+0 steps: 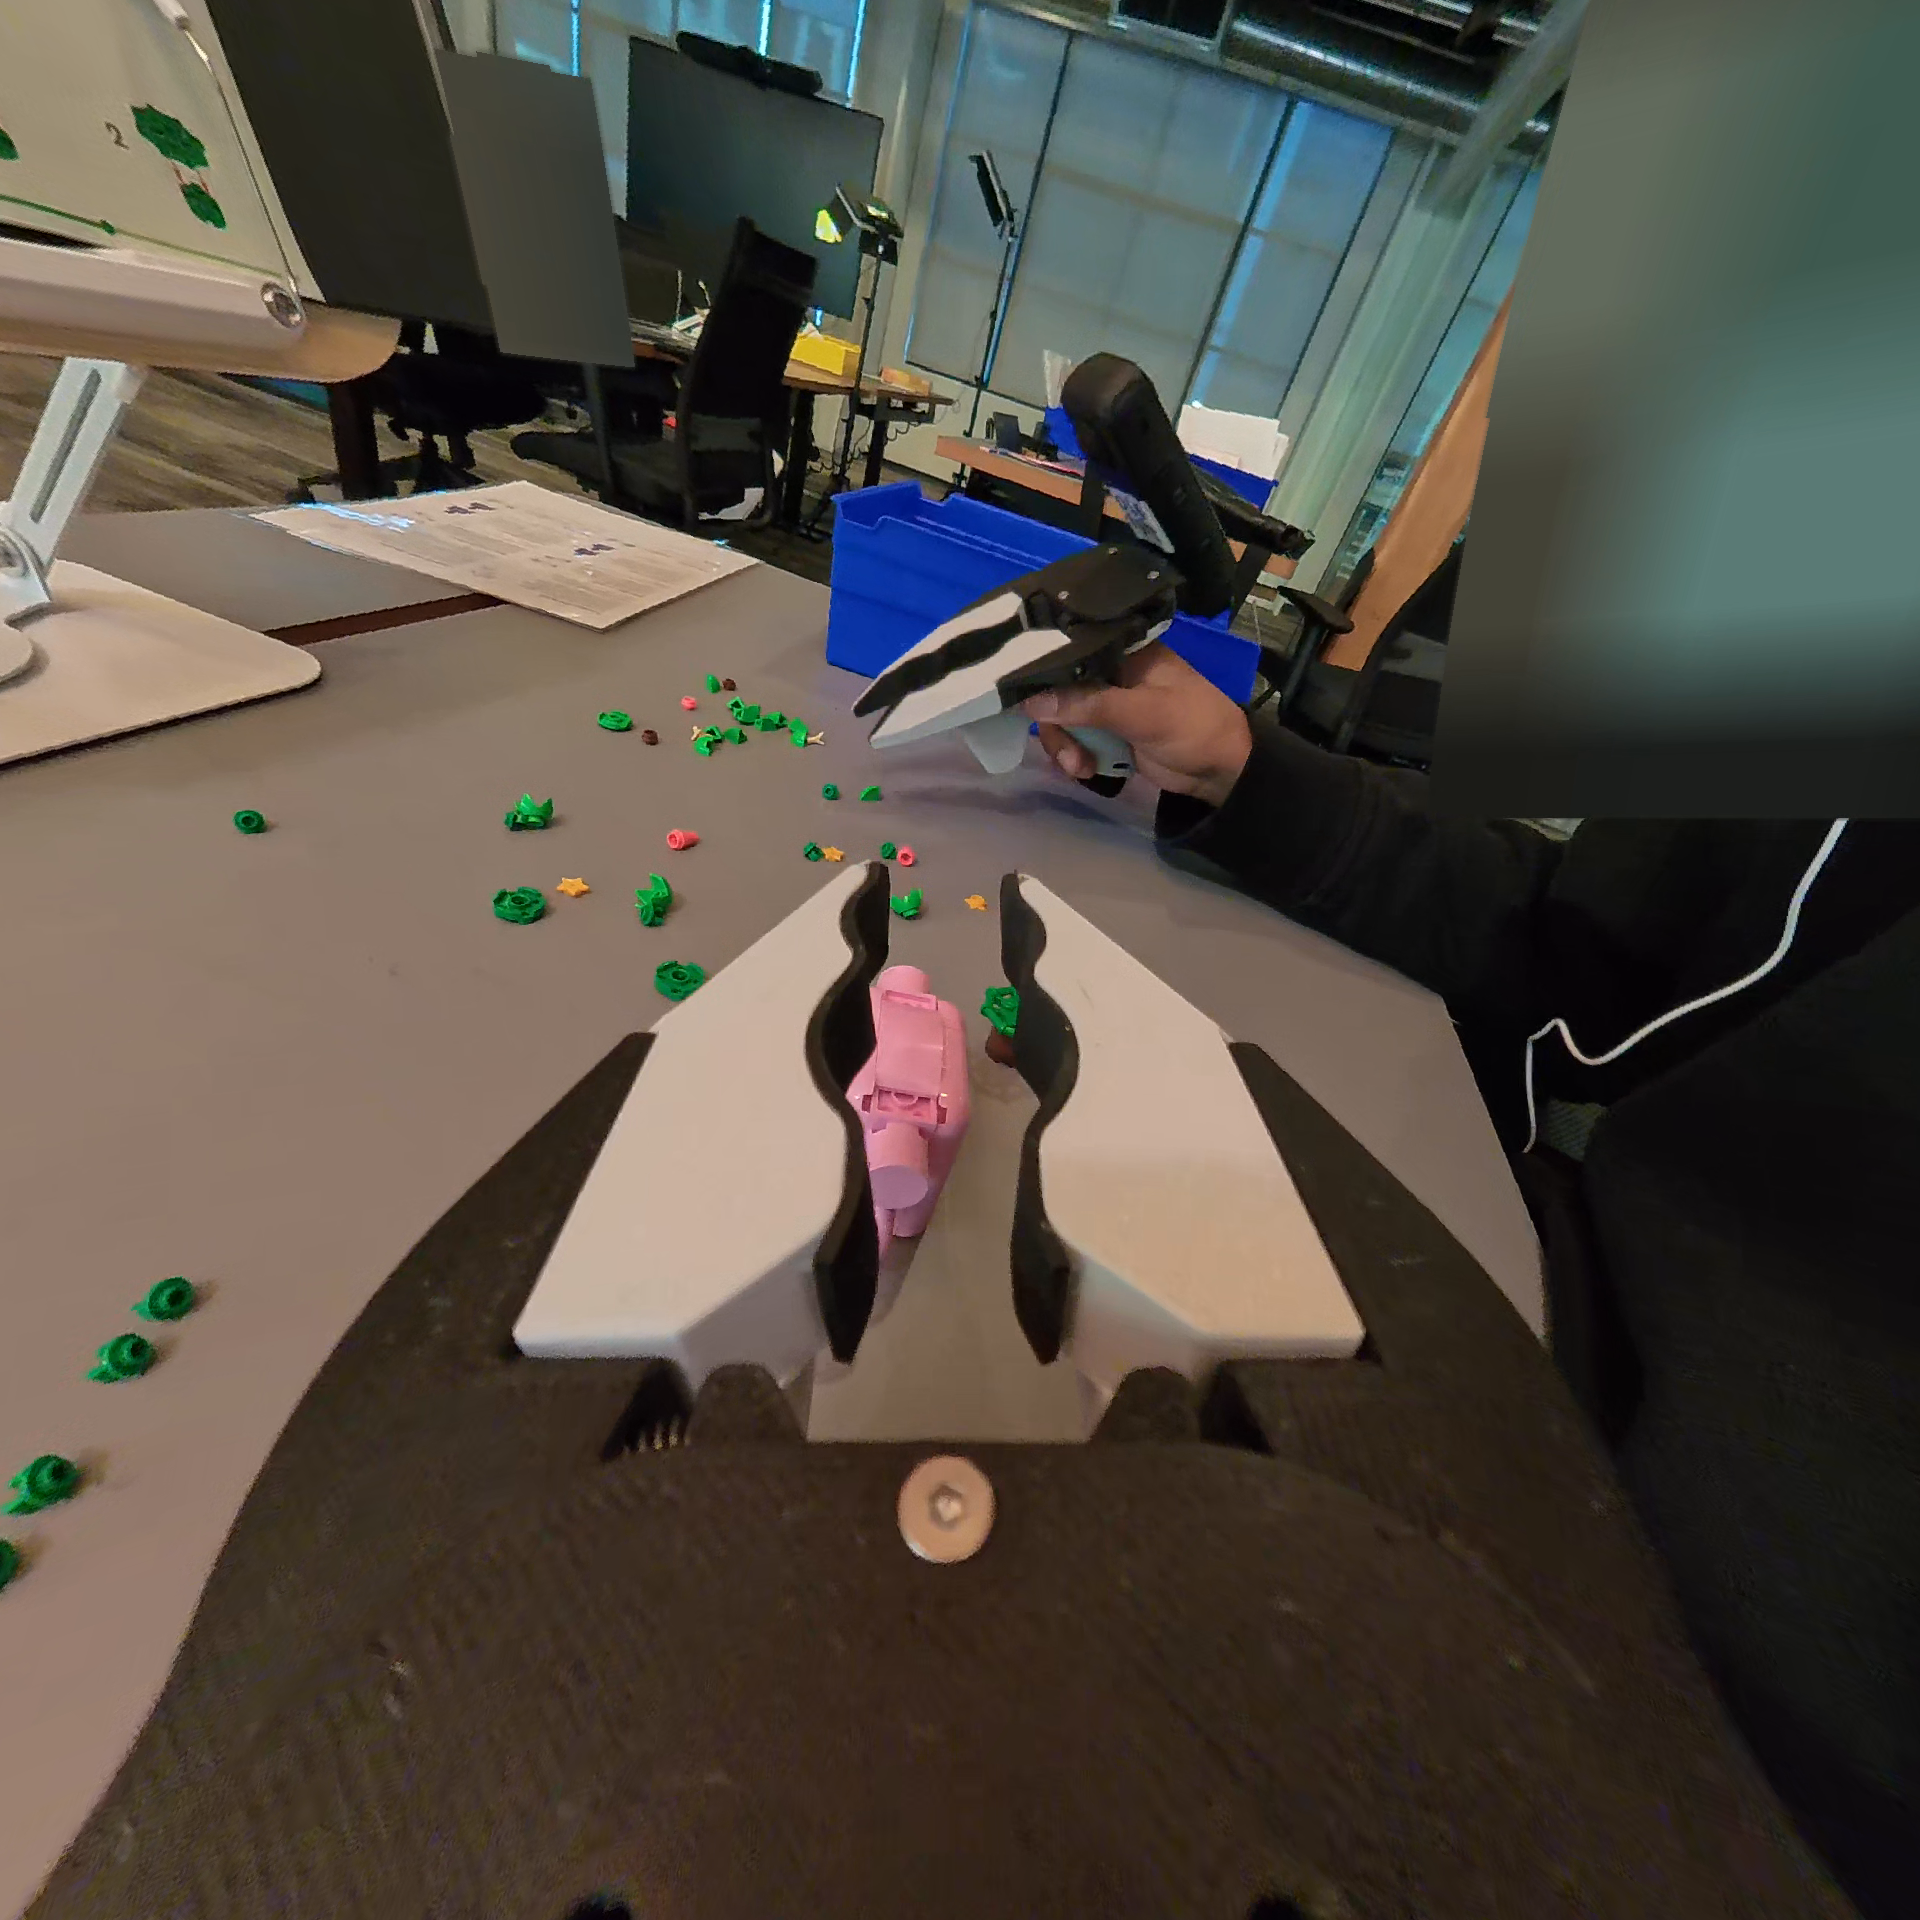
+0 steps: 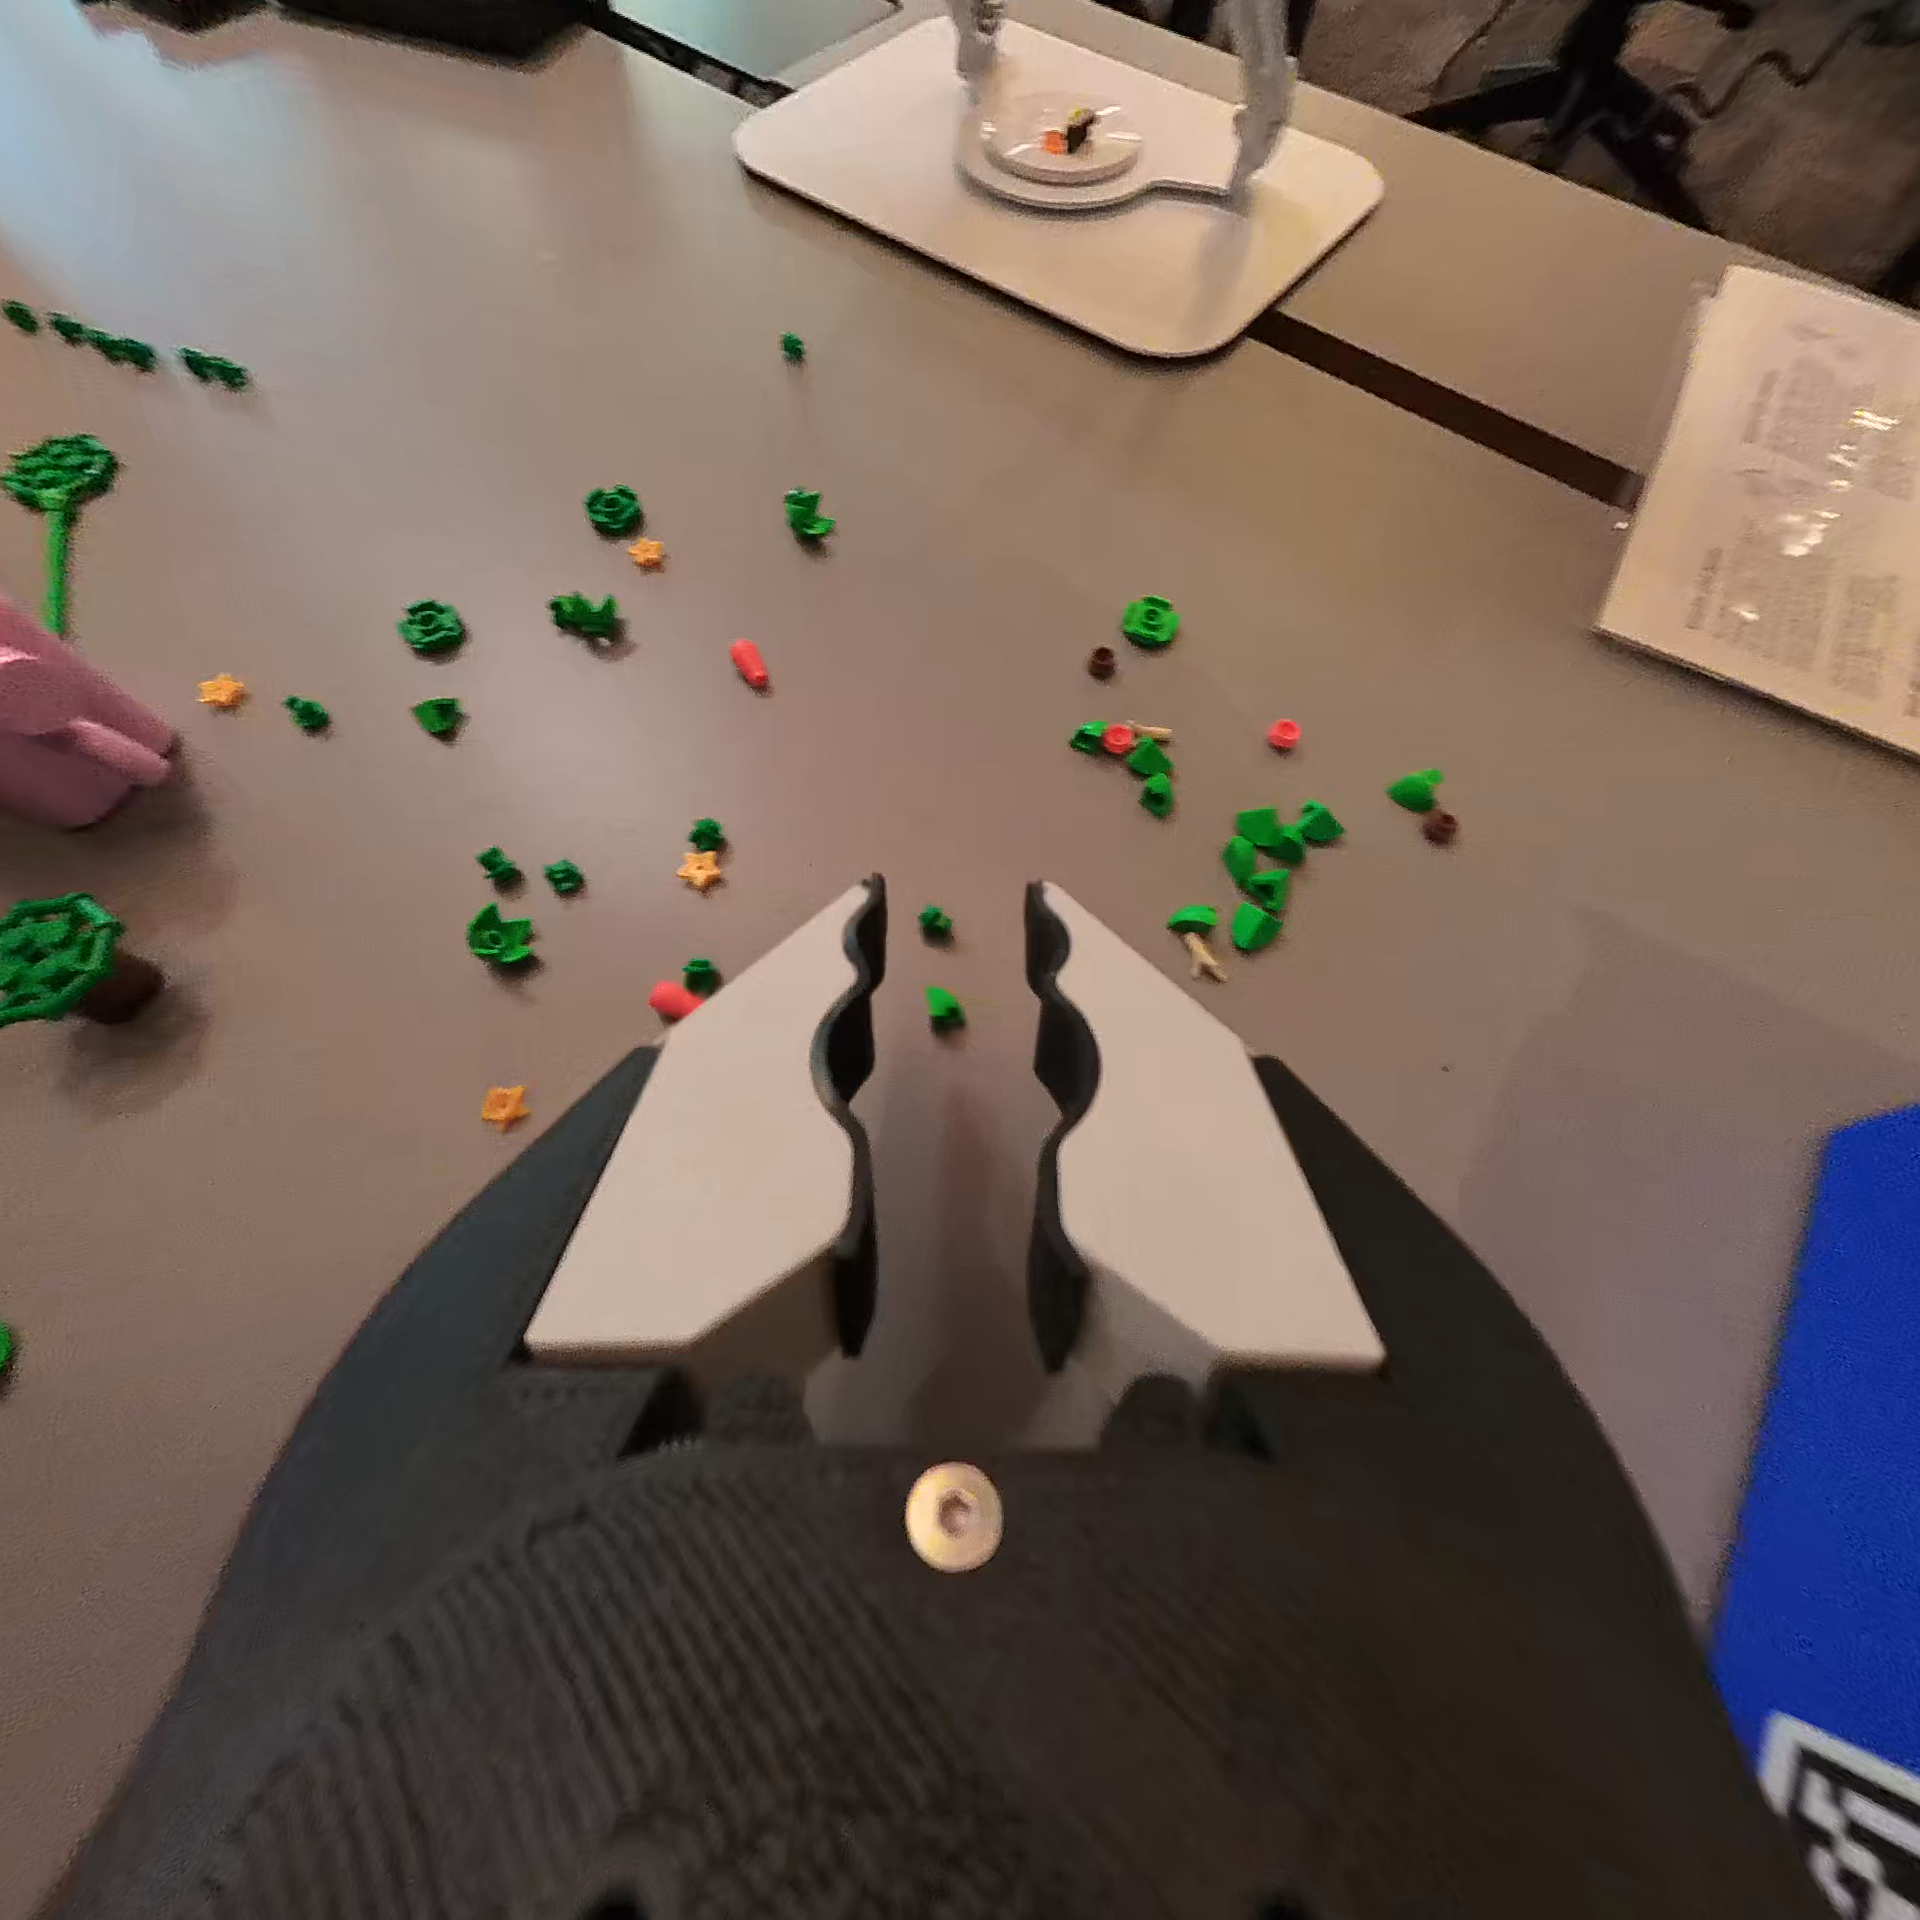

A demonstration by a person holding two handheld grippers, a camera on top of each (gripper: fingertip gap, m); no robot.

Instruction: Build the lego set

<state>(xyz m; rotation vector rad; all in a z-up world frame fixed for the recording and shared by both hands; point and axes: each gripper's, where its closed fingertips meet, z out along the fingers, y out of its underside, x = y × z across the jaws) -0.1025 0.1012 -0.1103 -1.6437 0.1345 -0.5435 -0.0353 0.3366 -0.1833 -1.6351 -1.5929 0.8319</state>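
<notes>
A pink lego assembly (image 1: 909,1091) lies on the grey table (image 1: 312,1039) between the fingers of my left gripper (image 1: 943,878). The gripper is open; the assembly rests against the left finger and is clear of the right one. A green leaf piece on a brown stud (image 1: 1000,1013) sits beside it. My right gripper (image 2: 954,888) is open and empty above the table, with two small green pieces (image 2: 940,1008) in the gap below it. It also shows in the left wrist view (image 1: 883,717), held in a hand. Many small green, orange and red pieces (image 2: 613,509) are scattered around.
A white stand base (image 2: 1060,187) and a printed sheet (image 2: 1787,520) lie at the far side. A blue bin (image 1: 966,582) stands at the table's right. A screen with building steps (image 1: 125,156) hangs above left. A person's black sleeve (image 1: 1403,862) rests at the right. Some 25 centimetres of space lies between my two pairs of fingers. My right tips are roughly 30 centimetres from the white stand base (image 2: 1060,187).
</notes>
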